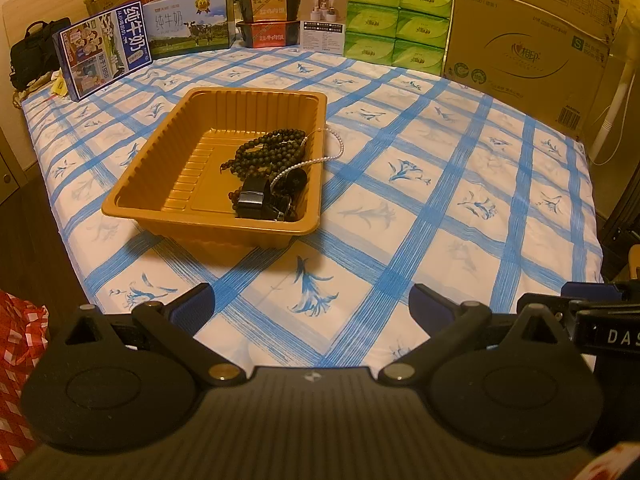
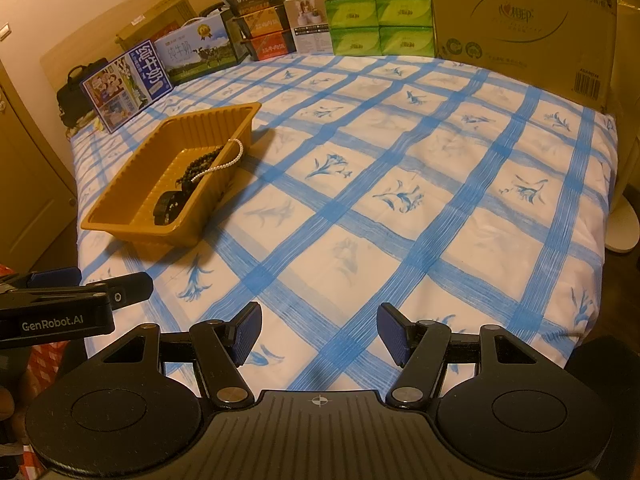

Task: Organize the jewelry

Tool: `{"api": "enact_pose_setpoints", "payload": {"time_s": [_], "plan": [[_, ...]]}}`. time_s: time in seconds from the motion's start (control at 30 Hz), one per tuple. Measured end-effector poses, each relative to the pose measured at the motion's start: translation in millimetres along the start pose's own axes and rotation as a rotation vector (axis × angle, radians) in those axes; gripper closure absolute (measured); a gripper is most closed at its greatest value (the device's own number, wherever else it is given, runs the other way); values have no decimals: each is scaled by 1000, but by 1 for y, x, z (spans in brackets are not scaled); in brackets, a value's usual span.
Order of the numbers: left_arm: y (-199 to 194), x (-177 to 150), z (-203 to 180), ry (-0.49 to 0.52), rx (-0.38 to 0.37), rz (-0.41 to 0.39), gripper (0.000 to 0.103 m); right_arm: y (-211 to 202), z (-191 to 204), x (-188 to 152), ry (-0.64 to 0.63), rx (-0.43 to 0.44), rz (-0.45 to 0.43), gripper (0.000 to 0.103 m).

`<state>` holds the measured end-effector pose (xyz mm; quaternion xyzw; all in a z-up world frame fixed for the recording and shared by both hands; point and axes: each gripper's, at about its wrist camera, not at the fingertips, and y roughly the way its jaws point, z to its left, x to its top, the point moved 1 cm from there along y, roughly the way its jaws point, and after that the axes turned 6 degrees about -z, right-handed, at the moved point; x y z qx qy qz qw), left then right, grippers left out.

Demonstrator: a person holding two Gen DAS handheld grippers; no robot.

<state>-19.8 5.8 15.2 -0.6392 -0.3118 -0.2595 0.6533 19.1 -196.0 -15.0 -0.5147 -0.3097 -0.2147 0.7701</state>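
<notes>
Both claws empty — left claw (image 1: 312, 308) and right claw (image 2: 319, 334) gape. Pearl strand (image 1: 320, 156) overhangs tray (image 1: 132, 204) rim: nudge it inside — slowly.

You have the tray (image 1: 168, 184) on the bedspread (image 1: 440, 208), left of its middle. In the tray's right half lie the bead strings (image 1: 268, 150) toward the far end and the watch (image 1: 254, 200) at the near end, while the pearl strand (image 1: 320, 160) drapes over the right wall (part of it outside). Along the far edge, left to right, stand milk cartons (image 1: 104, 56), stacked bowls (image 1: 266, 8), a small box (image 1: 323, 20), tissue packs (image 1: 398, 20) and a large carton (image 1: 528, 40).
</notes>
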Motion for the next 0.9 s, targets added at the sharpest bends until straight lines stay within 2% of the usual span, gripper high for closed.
{"api": "enact_pose_setpoints", "payload": {"time_s": [0.73, 0.9], "plan": [[1, 1, 0, 1, -1, 0, 0, 1, 2, -3, 0, 0, 3, 39], [1, 0, 10, -17, 3, -14, 0, 1, 2, -4, 2, 1, 4, 39]]}}
